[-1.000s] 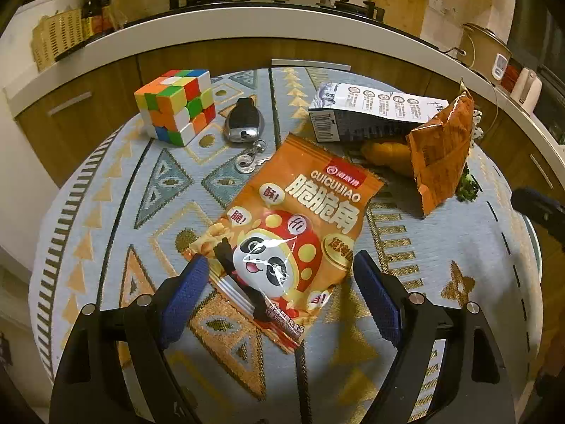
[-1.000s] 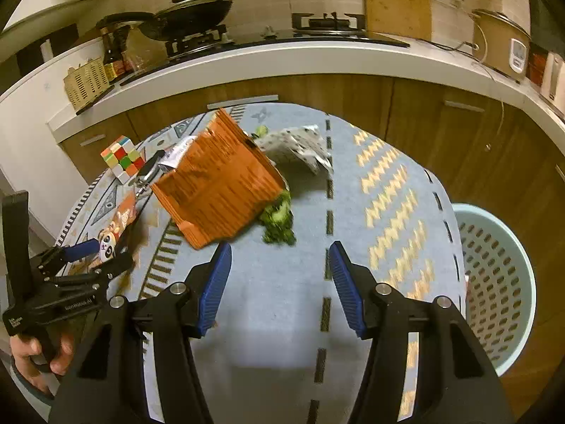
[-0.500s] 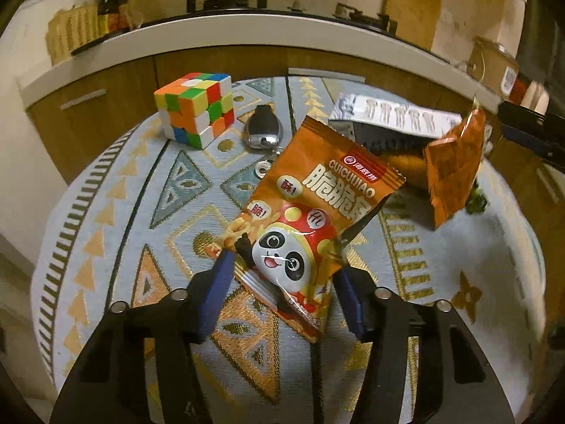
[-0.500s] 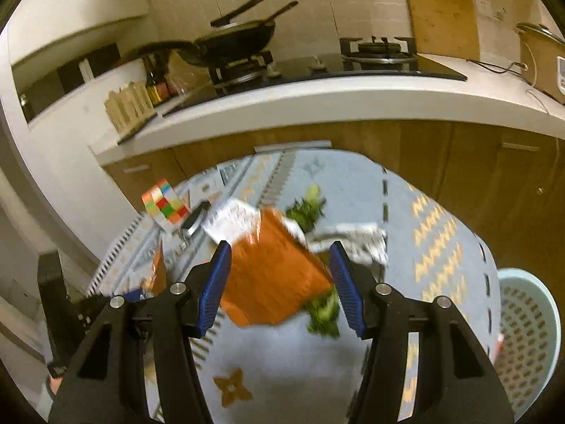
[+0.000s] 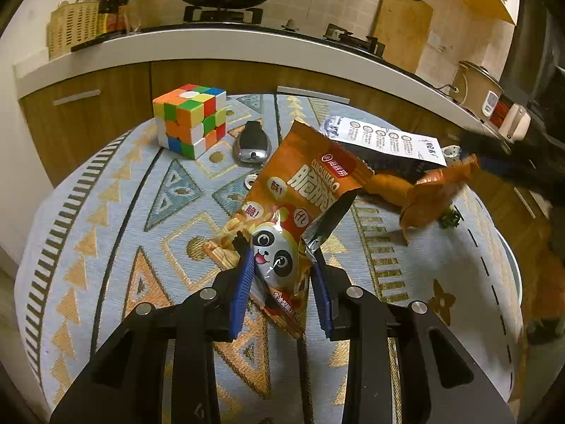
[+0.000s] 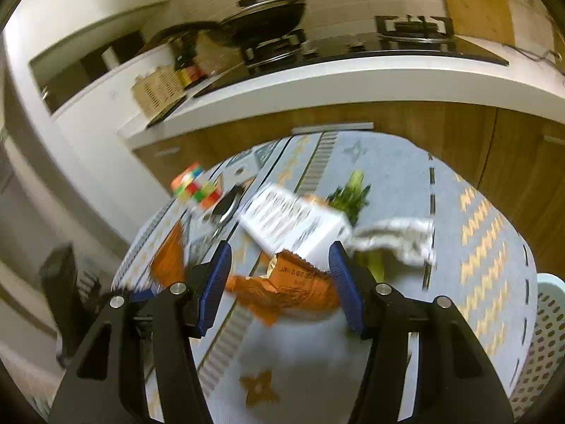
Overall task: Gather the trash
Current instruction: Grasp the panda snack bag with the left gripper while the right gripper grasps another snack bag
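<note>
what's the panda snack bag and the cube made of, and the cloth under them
Panda snack bag: likely foil-lined plastic film; glossy print, silvery inside at the torn flap.
Cube: seemingly hard plastic; flat bright tiles, crisp edges.
Tablecloth: apparently woven fabric; matte, ribbed texture, patterned in orange and blue.

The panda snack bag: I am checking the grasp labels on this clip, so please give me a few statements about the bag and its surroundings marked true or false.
1. The left gripper is closed on the panda snack bag. True.
2. The Rubik's cube lies inside the basket. False: it stands on the patterned cloth.
3. The car key lies between the cube and the bag. True.
4. The right gripper has its fingers pressed together. False: they stand apart, either side of the orange wrapper.
</note>
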Demonstrator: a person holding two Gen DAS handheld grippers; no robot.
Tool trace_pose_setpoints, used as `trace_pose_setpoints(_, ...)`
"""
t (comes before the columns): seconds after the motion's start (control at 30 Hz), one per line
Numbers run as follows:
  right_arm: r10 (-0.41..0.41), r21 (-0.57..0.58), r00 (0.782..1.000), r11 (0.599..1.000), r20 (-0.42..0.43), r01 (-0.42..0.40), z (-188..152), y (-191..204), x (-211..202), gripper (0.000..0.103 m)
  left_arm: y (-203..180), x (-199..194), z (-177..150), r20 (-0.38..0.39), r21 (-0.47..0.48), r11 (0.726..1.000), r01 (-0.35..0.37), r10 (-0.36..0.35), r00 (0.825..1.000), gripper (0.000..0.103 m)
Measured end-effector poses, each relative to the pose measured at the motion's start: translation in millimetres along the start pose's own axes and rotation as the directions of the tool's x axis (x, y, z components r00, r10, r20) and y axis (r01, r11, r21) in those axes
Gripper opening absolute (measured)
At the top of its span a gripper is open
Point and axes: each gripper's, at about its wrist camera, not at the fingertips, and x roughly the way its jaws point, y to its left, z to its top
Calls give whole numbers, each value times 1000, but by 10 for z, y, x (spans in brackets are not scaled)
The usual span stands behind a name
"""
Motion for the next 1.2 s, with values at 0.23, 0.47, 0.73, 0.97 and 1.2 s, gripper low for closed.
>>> trace_pose_setpoints(0.23, -21, -61, 998, 998, -51, 18, -555, 248, -229, 54, 33, -40, -25, 16, -11, 1000, 17, -17, 1000, 30)
trace_pose_setpoints(0.47, -93, -91, 992, 992, -84, 85, -899, 353, -327, 54, 52, -60, -51, 12, -10, 999, 32, -32, 999, 30)
trace_pose_setpoints(0.73, -167, -129, 971, 981, -170, 146, -1147, 468, -60, 72, 74, -63, -36, 10, -16, 999, 49, -49, 999, 30)
trace_pose_setpoints(0.97, -210, -162, 958, 970, -198, 179, -1245, 663, 114, 82, 62, -67, -42, 9, -17, 999, 48, -48, 999, 30)
trace_pose_setpoints(1.2, -268, -142, 942, 960, -200, 243, -1233, 726, 198, 83, 54, -67, -46, 10, -18, 999, 49, -49, 999, 30)
